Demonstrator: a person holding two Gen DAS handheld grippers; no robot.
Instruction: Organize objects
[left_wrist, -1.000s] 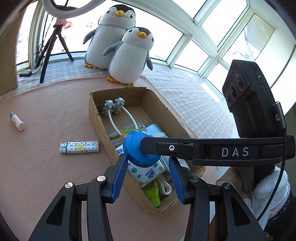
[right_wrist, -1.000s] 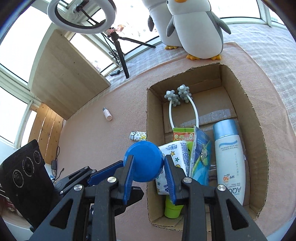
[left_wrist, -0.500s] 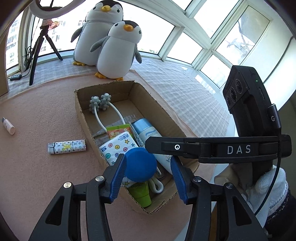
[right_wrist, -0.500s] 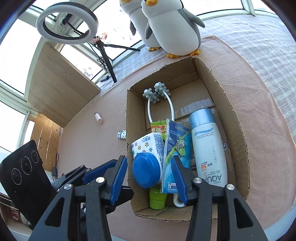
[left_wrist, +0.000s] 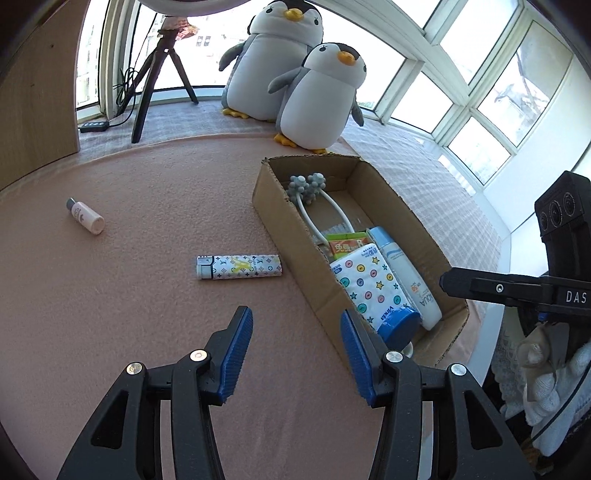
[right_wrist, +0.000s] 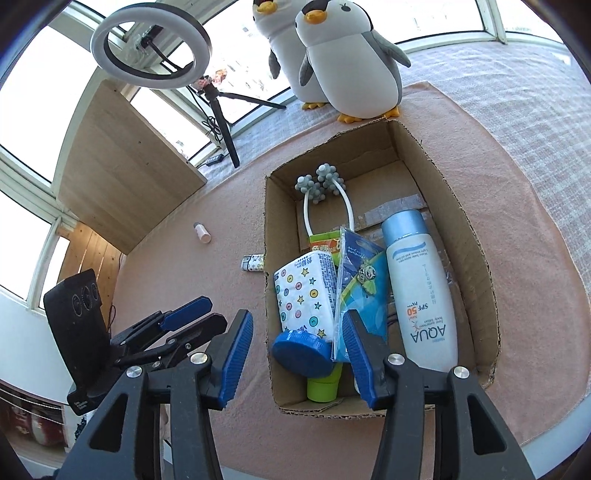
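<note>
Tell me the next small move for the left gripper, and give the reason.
Probably move the left gripper forward to the patterned lighter. Its jaws stand open and empty; the blue-lidded jar already lies in the cardboard box. The lighter lies on the pink mat just ahead, nearer than the small pink bottle.

Open cardboard box (right_wrist: 476, 236) holding, at its near end, a round blue-lidded jar (right_wrist: 301, 352) tipped on its side against a star-patterned tissue pack (right_wrist: 306, 291), beside a white AQUA bottle (right_wrist: 421, 295) lying flat. Left of the box lie a patterned lighter (left_wrist: 239, 266) just beside its wall and, well apart, a small pink-capped bottle (left_wrist: 85, 216).
</note>
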